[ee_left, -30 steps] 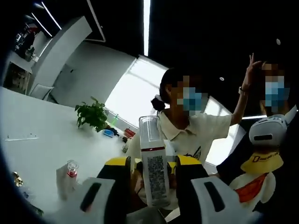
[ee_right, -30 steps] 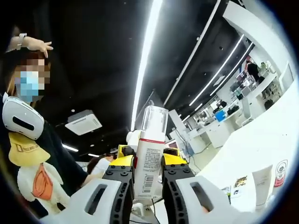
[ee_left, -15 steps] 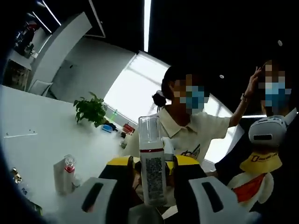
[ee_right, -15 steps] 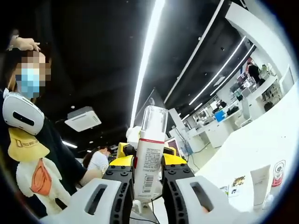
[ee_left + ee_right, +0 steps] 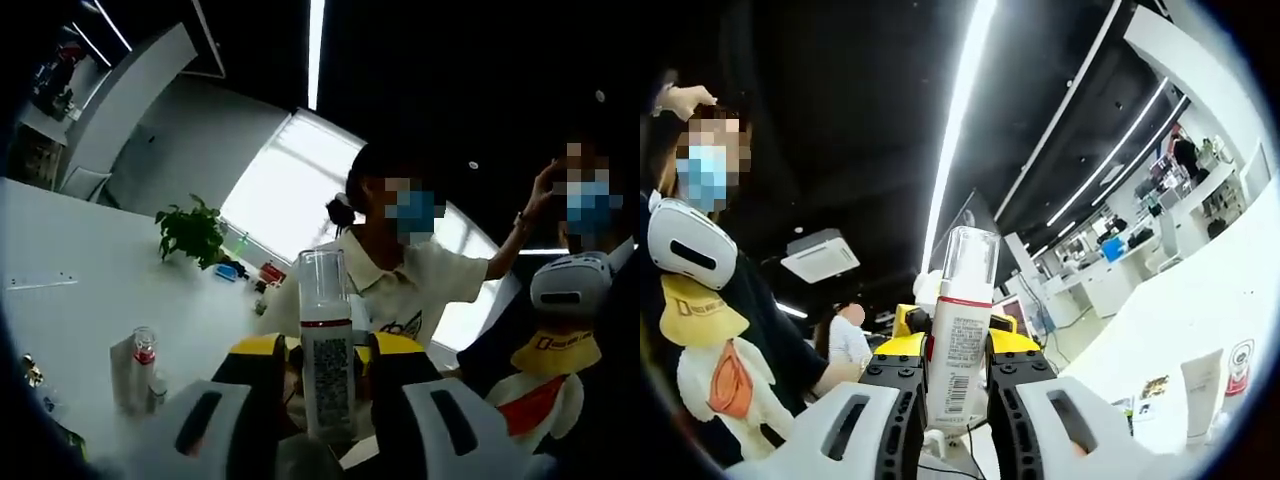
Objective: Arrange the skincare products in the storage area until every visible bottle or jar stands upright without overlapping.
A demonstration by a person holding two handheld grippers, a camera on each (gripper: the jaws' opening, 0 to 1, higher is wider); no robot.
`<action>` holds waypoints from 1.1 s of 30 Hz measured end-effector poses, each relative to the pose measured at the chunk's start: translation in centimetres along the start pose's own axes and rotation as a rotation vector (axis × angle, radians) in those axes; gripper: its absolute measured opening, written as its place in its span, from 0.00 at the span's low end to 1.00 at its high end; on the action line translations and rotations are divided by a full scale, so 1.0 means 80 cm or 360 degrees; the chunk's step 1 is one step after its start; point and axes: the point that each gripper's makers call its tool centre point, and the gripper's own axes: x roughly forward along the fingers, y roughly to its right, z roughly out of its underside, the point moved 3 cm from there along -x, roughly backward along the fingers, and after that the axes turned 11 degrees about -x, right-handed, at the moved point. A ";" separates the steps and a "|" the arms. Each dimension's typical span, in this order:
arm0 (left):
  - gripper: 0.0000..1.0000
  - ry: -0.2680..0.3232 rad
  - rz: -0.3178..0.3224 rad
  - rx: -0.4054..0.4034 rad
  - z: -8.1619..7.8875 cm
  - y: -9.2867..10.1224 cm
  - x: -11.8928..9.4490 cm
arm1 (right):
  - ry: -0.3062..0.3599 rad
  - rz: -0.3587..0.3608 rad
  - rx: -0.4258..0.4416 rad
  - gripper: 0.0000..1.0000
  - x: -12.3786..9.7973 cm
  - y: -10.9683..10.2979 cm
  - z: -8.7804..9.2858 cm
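Left gripper view: left tongs [image 5: 328, 375] clamped on a tall white bottle with a clear cap, a red band and a printed label [image 5: 328, 355], held upright between the yellow-tipped jaws and rising above them. Beyond, on the white bench [image 5: 70, 300], a small clear bottle with a red band [image 5: 144, 352] standing just beside a white tube [image 5: 122, 372]; farther back, a green potted plant [image 5: 192, 234] near small coloured items at the bench's far edge. Behind the gripped bottle, a seated person in a pale yellow shirt [image 5: 420, 290] against a bright window; at right, a second person in dark clothes [image 5: 585, 250] with one hand raised to the head, wearing a white headset [image 5: 572, 285] and a yellow bib-like piece at chest level.

Right gripper view: right tongs [image 5: 958, 365] likewise closed on a tall white bottle with clear cap and red band [image 5: 960, 345], upright between the jaws, its cap well above the jaw tips. Long ceiling light strips [image 5: 962, 110] overhead. At lower right, an upright white tube [image 5: 1203, 395] on the bench, beside a red-and-white item at the frame's edge. At left, the person with the white headset, hand at the head; farther back, another person in white. Whether both tongs grip the same bottle: cannot tell.
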 end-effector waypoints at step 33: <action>0.19 -0.0582 -0.0400 0.0701 0.012 -0.017 0.006 | -0.0370 0.0058 -0.0424 0.20 -0.017 0.006 0.024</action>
